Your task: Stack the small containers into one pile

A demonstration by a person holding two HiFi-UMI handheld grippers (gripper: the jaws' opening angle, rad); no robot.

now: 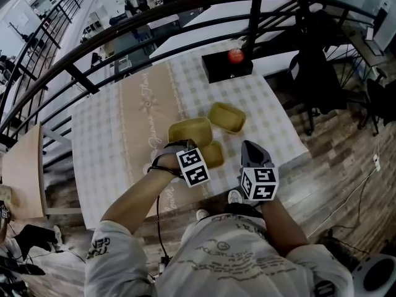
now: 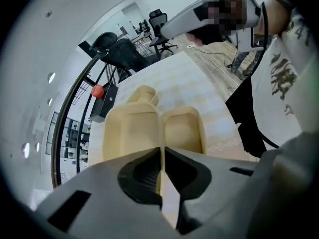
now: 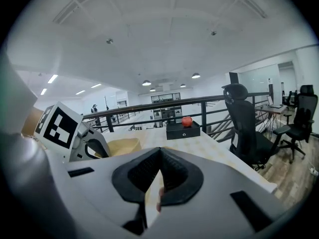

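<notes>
Container (image 2: pixel 142 133) rim sits inside the left claw (image 2: pixel 162 180) — pinched (thin edge)

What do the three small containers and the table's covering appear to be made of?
Containers: likely moulded plastic or pulp, judging by the matte yellow surface, thin walls and rounded corners. Covering: probably woven cloth, given the faint checks, printed band and draping edges.
</notes>
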